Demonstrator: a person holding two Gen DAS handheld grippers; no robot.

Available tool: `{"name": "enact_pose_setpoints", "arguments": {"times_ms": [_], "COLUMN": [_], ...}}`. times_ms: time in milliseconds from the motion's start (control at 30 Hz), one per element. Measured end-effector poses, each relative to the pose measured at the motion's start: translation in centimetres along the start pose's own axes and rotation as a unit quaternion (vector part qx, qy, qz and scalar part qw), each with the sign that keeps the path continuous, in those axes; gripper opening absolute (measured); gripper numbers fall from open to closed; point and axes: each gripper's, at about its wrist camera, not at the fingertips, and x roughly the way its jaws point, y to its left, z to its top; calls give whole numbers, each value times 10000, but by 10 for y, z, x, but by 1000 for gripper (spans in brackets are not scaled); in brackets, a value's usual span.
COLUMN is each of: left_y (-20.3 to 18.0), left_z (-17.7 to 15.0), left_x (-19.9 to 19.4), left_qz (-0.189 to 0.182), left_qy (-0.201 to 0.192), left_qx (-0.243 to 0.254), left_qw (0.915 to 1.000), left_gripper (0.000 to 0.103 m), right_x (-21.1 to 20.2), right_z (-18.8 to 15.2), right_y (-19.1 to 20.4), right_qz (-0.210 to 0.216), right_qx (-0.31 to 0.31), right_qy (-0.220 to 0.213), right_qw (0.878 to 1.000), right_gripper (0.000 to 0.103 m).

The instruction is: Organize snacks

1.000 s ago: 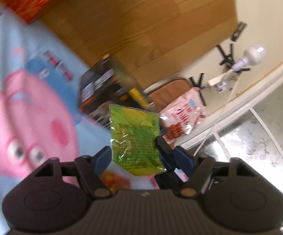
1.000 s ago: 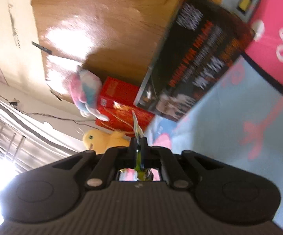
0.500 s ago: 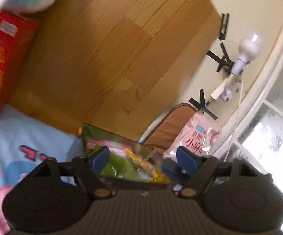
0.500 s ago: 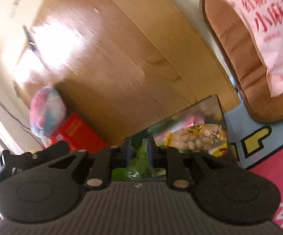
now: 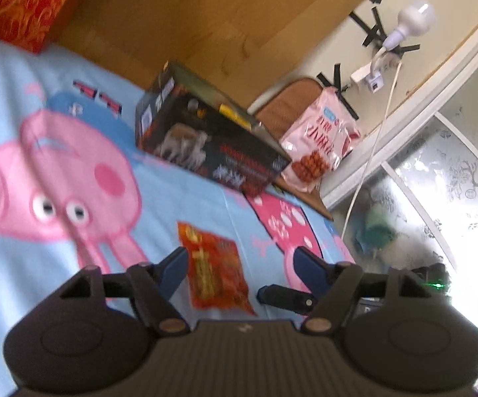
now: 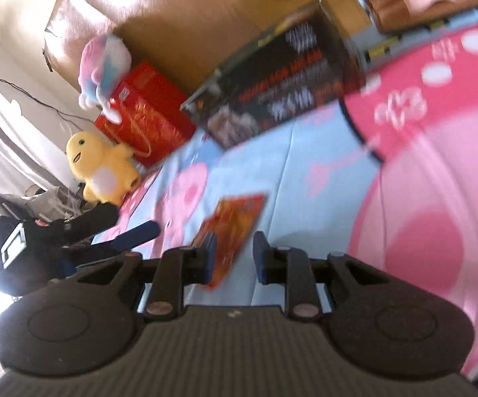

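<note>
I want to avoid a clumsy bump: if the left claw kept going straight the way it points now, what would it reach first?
Most likely the red snack packet, lying flat on the cartoon blanket just ahead of the open left claw. The black box lies farther along. Depth is hard to judge here.

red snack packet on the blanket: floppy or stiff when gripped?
Probably floppy: the red snack packet looks like a thin, flat film pouch lying flush on the blanket. Likely light. Its film may be slippery, so an edge pinch seems safest.
</note>
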Motion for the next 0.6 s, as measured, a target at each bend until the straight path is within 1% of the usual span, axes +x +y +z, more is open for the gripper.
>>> {"name": "enact_pose_setpoints", "arguments": {"times_ms": [33,67,100,133,200,233,367,433,467,500,533,567,600], "left_y": [4,7,12,18,24,26,28,28,28,28,28,27,26], "left_z": [-2,-4,-7,-11,-14,-14,-14,-14,-13,-14,-14,-13,-13], "left_x": [3,7,12,17,21,20,20,21,21,20,19,18,15], "left_qz": [-41,-62,-68,-108,-262,-265,-329,-353,-360,-362,-372,-370,-362], "left_qy": [96,187,302,373,348,336,347,354,354,348,331,297,241], "left_qx": [-135,-260,-407,-544,-706,-774,-745,-710,-700,-701,-711,-713,-704], "left_qw": [9999,9995,9987,9978,9966,9961,9961,9962,9963,9963,9962,9963,9966], "left_gripper": [61,59,53,44,39,37,35,34,34,35,39,42,51], "right_x": [-3,-3,-2,-2,2,5,14,19,21,22,24,25,25], "right_z": [-4,-7,-9,-9,-8,-8,-4,0,1,2,3,3,2], "right_y": [1,3,3,2,1,1,-2,-1,0,0,2,1,-3], "right_qz": [38,74,98,105,116,147,248,291,269,232,168,118,148], "right_qx": [66,144,235,328,533,658,957,985,952,888,819,809,909], "right_qy": [48,87,114,128,83,57,-150,-205,-213,-219,-224,-237,-244], "right_qw": [10000,9998,9996,9993,9985,9977,9950,9945,9949,9955,9962,9964,9955], "right_gripper": [28,28,28,28,26,26,26,26,25,20,14,13,11]}}
